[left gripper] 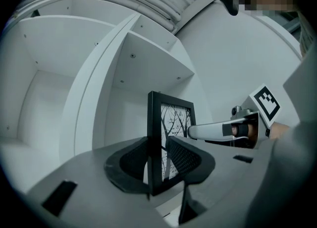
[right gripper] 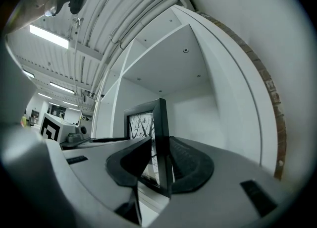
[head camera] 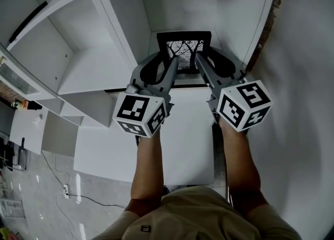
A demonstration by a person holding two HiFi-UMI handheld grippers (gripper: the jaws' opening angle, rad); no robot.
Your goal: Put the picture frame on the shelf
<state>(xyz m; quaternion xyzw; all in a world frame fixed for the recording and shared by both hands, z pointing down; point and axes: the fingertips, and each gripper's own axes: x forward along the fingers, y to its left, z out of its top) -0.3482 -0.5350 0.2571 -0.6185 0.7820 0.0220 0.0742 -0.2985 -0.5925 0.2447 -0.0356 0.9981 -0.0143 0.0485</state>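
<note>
A black picture frame (head camera: 183, 46) with a bare-tree print stands upright in a compartment of the white shelf (head camera: 130, 20). My left gripper (head camera: 168, 60) is at its left edge. In the left gripper view the frame (left gripper: 173, 123) stands between that gripper's (left gripper: 157, 160) jaws with a slim gap at the right pad, so it is open. My right gripper (head camera: 204, 56) is at the right edge. There the frame (right gripper: 148, 123) sits tight between both pads of that gripper (right gripper: 159, 165), which is shut on it. The right gripper's finger (left gripper: 213, 130) shows past the frame.
More white compartments (head camera: 78, 56) open to the left of the frame's bay. A strip of brick wall (head camera: 271, 20) and a white wall (head camera: 308, 77) lie to the right. Cables and a power strip (head camera: 65, 189) lie on the floor at lower left.
</note>
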